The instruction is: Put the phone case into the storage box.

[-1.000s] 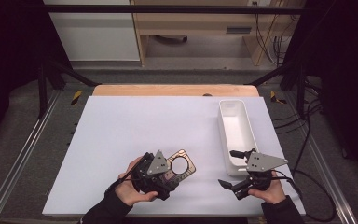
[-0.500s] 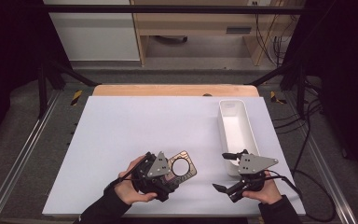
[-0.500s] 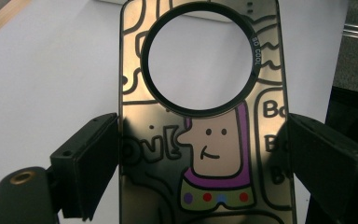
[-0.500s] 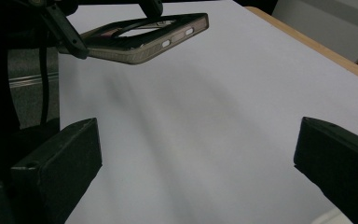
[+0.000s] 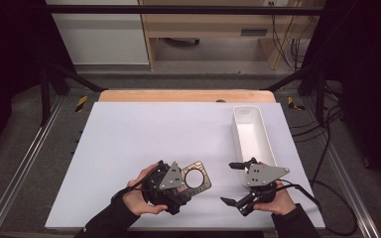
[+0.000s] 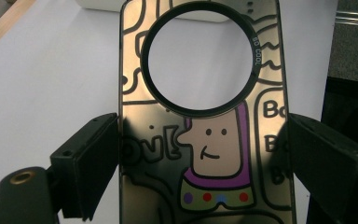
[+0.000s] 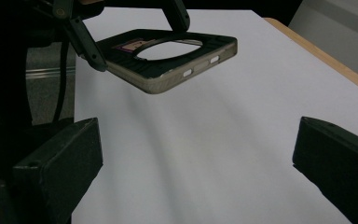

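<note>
Thing in hand: a translucent bronze-tinted phone case with black cartoon line drawings and a large round black-rimmed opening [image 6: 205,140], also seen in the high view [image 5: 196,178] and from its edge in the right gripper view [image 7: 177,60].
Where the case was: near the counter's front edge, a little left of the middle, lifted off the white surface and roughly level, its shadow lying on the counter beneath it in the right gripper view.
Print on the case: a cartoon figure with a purple collar and coloured dots below the round opening; small lettering on the ring.
Left claw [image 6: 200,158]: clamped on the phone case, one black jaw pressed against each long side of its lower half; seen in the high view [image 5: 183,184] with the round opening end of the case sticking out past the jaws.
Right claw [image 5: 235,183]: jaws wide apart and holding nothing, near the counter's front edge toward the right corner; in the right gripper view [image 7: 196,154] it faced the case across a bare stretch of counter, well apart from it.
White counter [image 5: 144,134]: a white sheet with a wooden strip along the far edge.
Long white rectangular tray [image 5: 250,130]: lay along the counter's right edge, running from the far edge toward the front, its near end just beside the right claw.
</note>
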{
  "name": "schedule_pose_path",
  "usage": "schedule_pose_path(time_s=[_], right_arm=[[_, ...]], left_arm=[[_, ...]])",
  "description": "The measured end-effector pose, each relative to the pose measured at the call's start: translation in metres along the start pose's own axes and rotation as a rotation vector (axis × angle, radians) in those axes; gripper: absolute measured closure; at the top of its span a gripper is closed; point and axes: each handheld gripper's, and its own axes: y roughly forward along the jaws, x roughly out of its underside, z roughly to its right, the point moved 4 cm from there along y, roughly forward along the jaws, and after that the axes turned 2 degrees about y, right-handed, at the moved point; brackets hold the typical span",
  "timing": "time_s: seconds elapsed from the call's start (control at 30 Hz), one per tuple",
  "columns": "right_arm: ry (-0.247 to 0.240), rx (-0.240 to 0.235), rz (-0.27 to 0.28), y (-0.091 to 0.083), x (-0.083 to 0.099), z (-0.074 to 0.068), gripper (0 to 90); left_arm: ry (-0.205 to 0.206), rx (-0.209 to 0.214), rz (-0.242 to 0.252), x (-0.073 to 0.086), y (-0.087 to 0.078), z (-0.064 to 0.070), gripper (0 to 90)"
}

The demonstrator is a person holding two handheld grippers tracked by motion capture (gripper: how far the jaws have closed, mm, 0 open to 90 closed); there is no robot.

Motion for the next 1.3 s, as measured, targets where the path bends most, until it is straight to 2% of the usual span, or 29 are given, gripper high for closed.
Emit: schedule_pose_path(time_s=[0.37, 0.53, 0.93, 1.3], right_arm=[[-0.062, -0.055, -0.042, 0.010, -0.009, -0.005, 3.3], [-0.069, -0.085, -0.056, 0.012, -0.008, -0.007, 3.5], [-0.104, -0.122, -0.071, 0.016, -0.011, -0.008, 4.2], [-0.112, -0.162, -0.078, 0.021, -0.013, -0.010, 4.6]], left_arm=[[0.040, 0.025, 0.002, -0.003, 0.005, 0.007, 11.8], [0.057, 0.042, 0.002, -0.005, 0.008, 0.012, 11.8], [0.084, 0.084, 0.009, -0.009, 0.014, 0.017, 11.8], [0.115, 0.114, 0.022, -0.012, 0.014, 0.022, 11.8]])
